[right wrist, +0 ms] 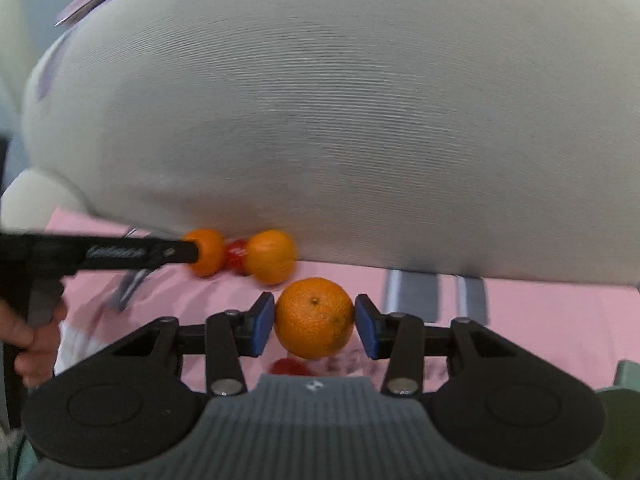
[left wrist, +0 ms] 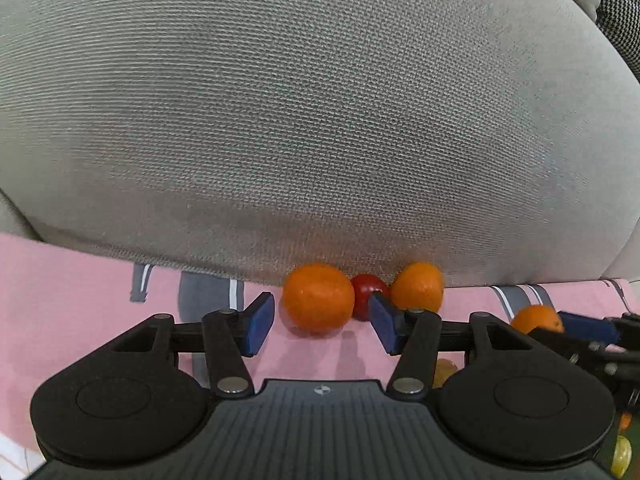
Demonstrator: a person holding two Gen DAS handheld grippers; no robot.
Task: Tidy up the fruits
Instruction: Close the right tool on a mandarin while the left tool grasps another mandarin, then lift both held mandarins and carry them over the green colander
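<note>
Holding the round bumpy orange fruit [right wrist: 314, 318] by its fat middle in our right gripper [right wrist: 315, 326], we squeeze softly because it could squash or roll, while our left gripper [left wrist: 322, 322] waits open near more fruit.

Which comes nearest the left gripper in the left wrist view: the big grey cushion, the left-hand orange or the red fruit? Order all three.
1. Left-hand orange, just ahead of the open jaws.
2. Red fruit, tucked behind it, to its right.
3. Big grey cushion, rising behind both.

Both wrist views near (shared) oranges [left wrist: 318, 298]
</note>
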